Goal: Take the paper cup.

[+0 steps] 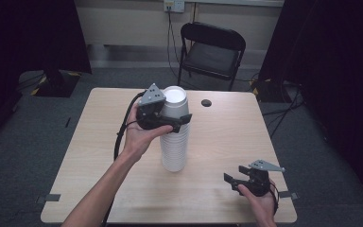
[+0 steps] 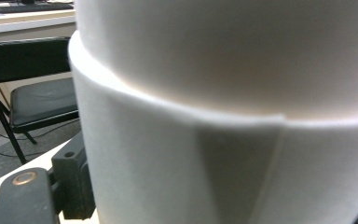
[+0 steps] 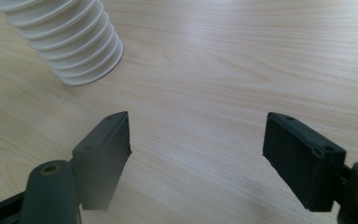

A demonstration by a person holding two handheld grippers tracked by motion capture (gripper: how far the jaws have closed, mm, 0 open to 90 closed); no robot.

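Risk: top cup (image 1: 175, 105) clamped by left gripper (image 1: 166, 118) jaws; nested cups dragged along, stack (image 1: 174, 146) toppled on worktop (image 1: 227, 137). Right gripper (image 1: 238, 177) held wide open, empty.

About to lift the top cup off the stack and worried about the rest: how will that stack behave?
The cup stack is tall on a narrow base, so it may tip if pulled sideways. The cups look thin and light, so the top cup could crush in the left gripper, and nested ones may lift along.

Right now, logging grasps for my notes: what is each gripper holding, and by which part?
Left gripper clamps the top cup of the stack by its side wall; right gripper is open, holding nothing.
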